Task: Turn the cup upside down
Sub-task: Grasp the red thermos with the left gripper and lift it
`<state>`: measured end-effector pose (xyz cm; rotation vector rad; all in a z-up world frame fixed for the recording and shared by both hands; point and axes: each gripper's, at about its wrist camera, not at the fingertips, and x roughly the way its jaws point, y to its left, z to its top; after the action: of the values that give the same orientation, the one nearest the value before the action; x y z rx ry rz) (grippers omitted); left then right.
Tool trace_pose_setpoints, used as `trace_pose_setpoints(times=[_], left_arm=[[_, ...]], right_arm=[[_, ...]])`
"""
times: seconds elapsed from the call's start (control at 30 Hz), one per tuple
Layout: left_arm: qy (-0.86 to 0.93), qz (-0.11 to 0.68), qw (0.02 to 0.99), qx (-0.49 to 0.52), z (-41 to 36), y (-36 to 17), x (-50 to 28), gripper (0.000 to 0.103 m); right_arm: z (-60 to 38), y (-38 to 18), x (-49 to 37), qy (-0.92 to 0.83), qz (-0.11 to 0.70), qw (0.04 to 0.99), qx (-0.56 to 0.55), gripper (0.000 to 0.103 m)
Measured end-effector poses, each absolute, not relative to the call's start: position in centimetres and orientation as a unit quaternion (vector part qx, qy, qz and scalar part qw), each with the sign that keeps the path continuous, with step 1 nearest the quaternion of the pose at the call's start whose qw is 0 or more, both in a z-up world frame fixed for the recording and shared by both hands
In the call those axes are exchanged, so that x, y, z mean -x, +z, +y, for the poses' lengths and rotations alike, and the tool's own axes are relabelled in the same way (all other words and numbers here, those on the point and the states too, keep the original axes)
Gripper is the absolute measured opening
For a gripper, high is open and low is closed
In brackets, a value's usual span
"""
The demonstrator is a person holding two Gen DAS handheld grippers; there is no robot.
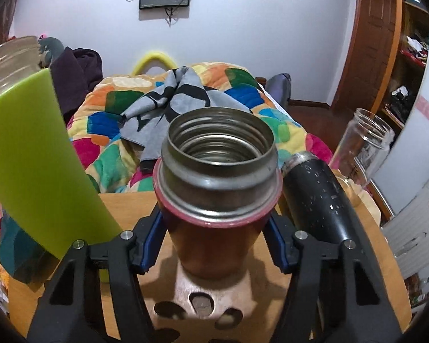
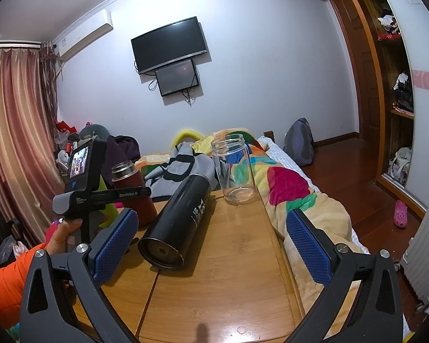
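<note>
A red thermos cup [image 1: 214, 228] with a steel threaded mouth [image 1: 218, 145] stands upright on the wooden table [image 1: 128, 208], mouth up. My left gripper [image 1: 214, 240] is shut on its red body, blue pads on both sides. In the right wrist view the same cup [image 2: 134, 191] stands at the table's left with the left gripper's body across it. My right gripper [image 2: 206, 245] is open and empty above the table [image 2: 228, 285], its blue pads [image 2: 114, 245] wide apart.
A black flask [image 2: 177, 220] lies on its side mid-table, base toward me; it also shows in the left wrist view [image 1: 320, 194]. A clear glass jar [image 2: 234, 168] stands upright at the far edge. A green cup [image 1: 31, 157] is at left. A bed [image 2: 286, 183] lies beyond.
</note>
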<state>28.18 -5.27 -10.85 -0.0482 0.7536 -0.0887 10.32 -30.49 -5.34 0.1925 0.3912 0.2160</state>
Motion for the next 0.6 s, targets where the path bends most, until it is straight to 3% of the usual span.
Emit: trace_pose_setpoints(times=[0.6], left_arm=[[-0.158,0.375,0.913,-0.033,-3.7,-9.3,-14.0,0.062]], right_arm=[[-25.9,-3.8,-8.0,0.147,0.177,0.972,-0.045,0.103]])
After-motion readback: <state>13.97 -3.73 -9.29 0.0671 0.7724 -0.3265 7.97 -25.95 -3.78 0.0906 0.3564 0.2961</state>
